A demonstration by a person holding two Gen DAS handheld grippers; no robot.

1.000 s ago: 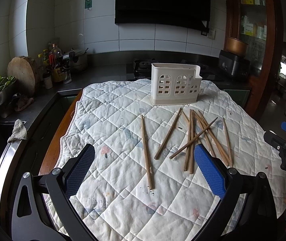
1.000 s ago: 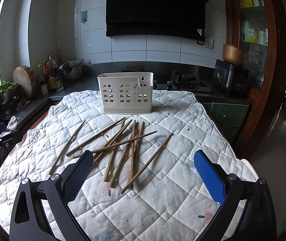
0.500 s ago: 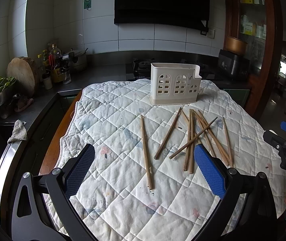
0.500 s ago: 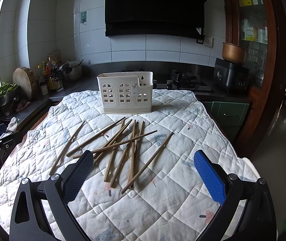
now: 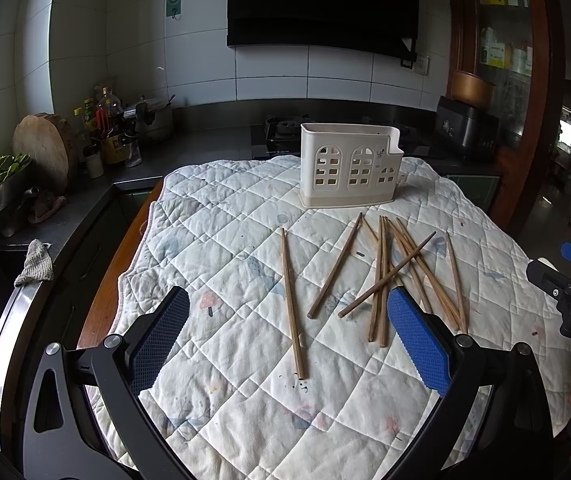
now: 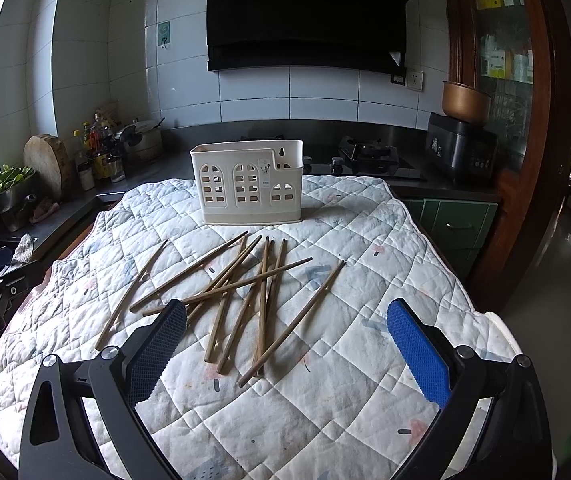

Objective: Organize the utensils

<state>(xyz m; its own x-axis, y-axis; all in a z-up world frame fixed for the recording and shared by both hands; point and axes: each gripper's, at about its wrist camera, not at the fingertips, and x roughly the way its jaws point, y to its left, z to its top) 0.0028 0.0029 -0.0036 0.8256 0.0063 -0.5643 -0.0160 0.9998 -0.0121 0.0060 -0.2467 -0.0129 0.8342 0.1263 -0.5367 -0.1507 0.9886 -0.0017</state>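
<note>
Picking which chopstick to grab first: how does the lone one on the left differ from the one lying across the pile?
The lone chopstick lies flat on the quilt, apart from the others; the crossing chopstick rests on several.
The lone chopstick points roughly toward the utensil holder; the crossing chopstick runs diagonally.
Both are similar plain wooden sticks.

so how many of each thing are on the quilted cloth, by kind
wooden chopsticks: 10 (some overlap in the pile, so this is my best count)
white utensil holder: 1
total: 11
</note>
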